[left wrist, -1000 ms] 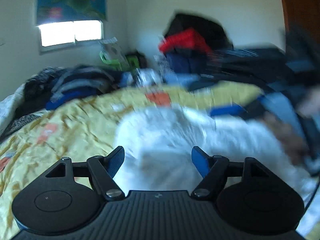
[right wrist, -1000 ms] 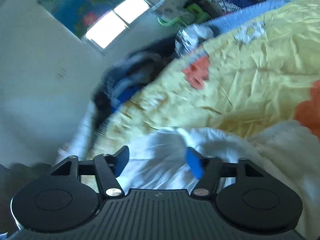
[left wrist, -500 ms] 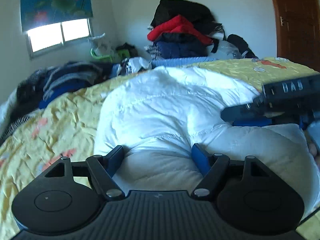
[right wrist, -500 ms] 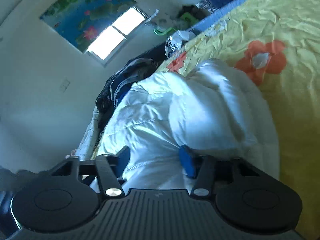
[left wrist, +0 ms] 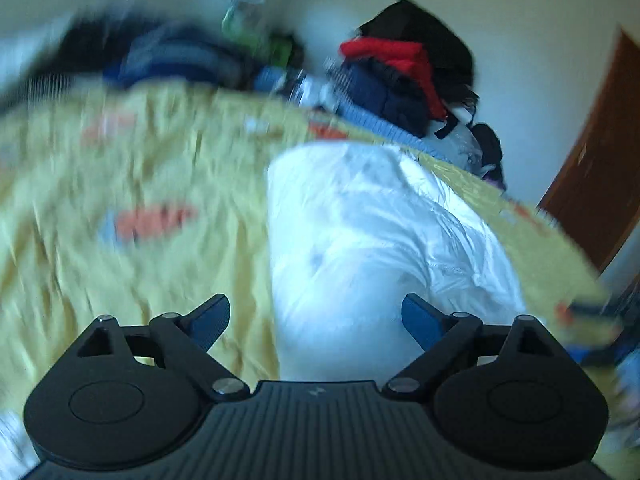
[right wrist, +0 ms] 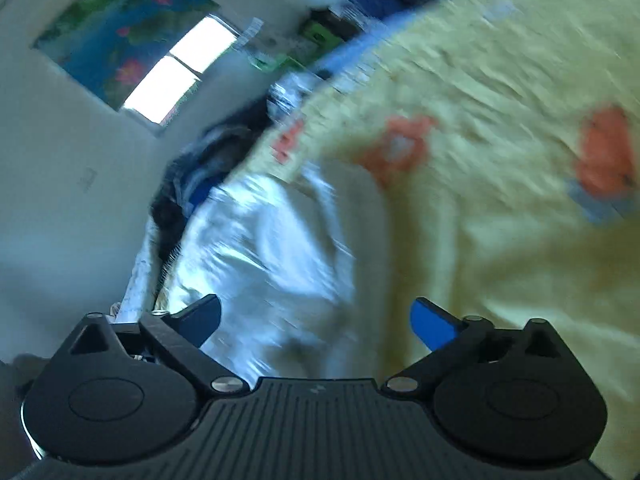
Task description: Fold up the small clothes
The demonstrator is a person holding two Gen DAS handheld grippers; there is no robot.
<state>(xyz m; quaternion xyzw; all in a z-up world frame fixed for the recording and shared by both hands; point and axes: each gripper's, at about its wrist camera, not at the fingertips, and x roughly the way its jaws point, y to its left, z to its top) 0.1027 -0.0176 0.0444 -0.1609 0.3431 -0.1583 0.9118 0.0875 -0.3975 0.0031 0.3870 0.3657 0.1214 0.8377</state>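
Observation:
A white padded garment (left wrist: 372, 240) lies bunched on the yellow flowered bedspread (left wrist: 140, 216). It also shows in the right wrist view (right wrist: 272, 256), left of centre. My left gripper (left wrist: 316, 320) is open and empty, its jaws wide apart over the garment's near end. My right gripper (right wrist: 316, 320) is open and empty, its jaws apart above the garment's edge and the bedspread (right wrist: 500, 168). Both views are blurred by motion.
A pile of red, navy and black clothes (left wrist: 408, 68) stands at the far side of the bed. Dark clothes (left wrist: 172, 56) lie at the far left. A brown door (left wrist: 600, 172) is on the right. A window (right wrist: 180, 68) sits in the wall.
Both grippers have opened wider and let go of the white garment. Both have drawn back and swung; the garment now lies loose on the bedspread.

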